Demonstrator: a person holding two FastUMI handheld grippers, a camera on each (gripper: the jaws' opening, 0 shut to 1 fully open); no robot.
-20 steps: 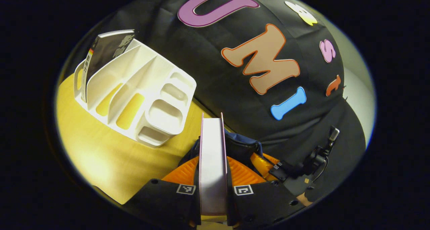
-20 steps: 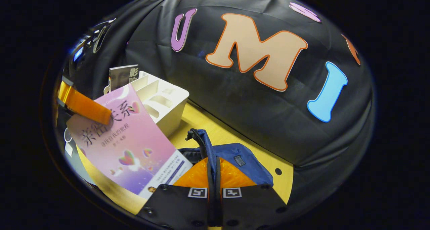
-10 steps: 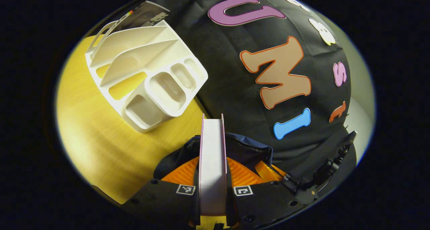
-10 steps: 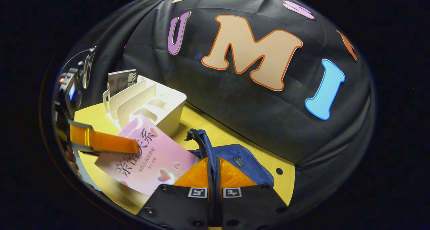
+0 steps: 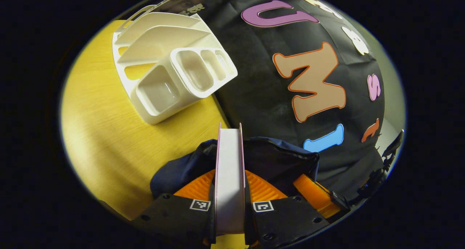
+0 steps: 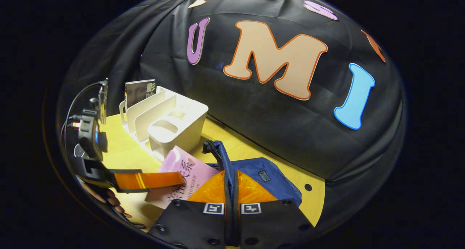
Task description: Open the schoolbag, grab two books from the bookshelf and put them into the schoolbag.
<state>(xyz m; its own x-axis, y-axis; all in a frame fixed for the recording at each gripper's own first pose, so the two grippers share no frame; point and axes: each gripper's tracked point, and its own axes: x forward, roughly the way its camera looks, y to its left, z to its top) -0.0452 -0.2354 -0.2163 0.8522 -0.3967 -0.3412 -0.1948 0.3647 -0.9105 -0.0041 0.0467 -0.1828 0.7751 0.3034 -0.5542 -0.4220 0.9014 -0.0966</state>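
With the pink book [image 5: 229,176] clamped edge-on between the two fingers of the left gripper [image 5: 229,191], covers pressed from both sides, first-book insertion is judged to be the step in hand. Held just above the dark blue schoolbag [image 5: 276,160], fore-edge pointing at the zipped rim of its mouth. In the right gripper view, same pink book [image 6: 181,172] seen tilted, lower corner close to or touching the bag opening; actual entry cannot be told. Right gripper [image 6: 231,191] closed on a strip of the bag's fabric at the mouth edge, fingers pinching it from both sides and holding the schoolbag [image 6: 265,176] open on the yellow wooden table [image 5: 109,132]. Left gripper [image 6: 152,180] visible there too, approaching from the left, held by a hand [image 6: 109,200] at the lower left. White bookshelf [image 5: 170,63] standing well behind the bag, near the booth wall, with a second, dark-covered book [image 6: 140,91] upright in its rearmost slot. Next move, as a judgement: lower the pink book straight into the opening, keeping its edge clear of the zipper rim; release only once the book is well inside. Risk: cover corner catching on the fabric lip if the mouth slackens. Second book not yet fetched.
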